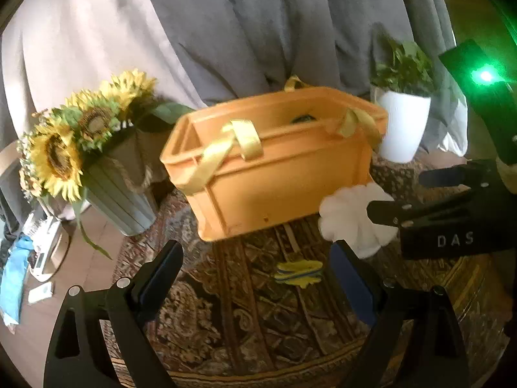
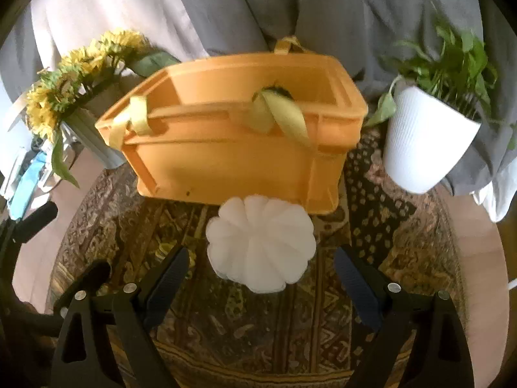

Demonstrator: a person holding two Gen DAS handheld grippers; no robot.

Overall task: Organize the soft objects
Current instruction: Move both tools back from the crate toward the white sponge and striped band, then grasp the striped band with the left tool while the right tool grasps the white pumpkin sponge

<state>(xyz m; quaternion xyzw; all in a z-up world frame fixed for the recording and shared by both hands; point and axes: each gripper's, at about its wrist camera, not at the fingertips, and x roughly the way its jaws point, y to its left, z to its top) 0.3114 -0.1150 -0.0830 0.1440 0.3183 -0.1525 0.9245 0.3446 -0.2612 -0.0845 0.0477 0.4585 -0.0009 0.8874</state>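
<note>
A white pumpkin-shaped soft toy lies on the patterned cloth in front of an orange crate. My right gripper is open, its fingers apart on either side of the toy and a little short of it. In the left wrist view the toy sits at the crate's right corner, with the right gripper beside it. My left gripper is open and empty above the cloth, near a small yellow and blue soft item. A dark item lies inside the crate, mostly hidden.
Yellow ribbon handles hang over the crate's rim. A grey pot of sunflowers stands to the left, a white pot with a green plant to the right. Grey curtain behind. Clutter lies on the floor at far left.
</note>
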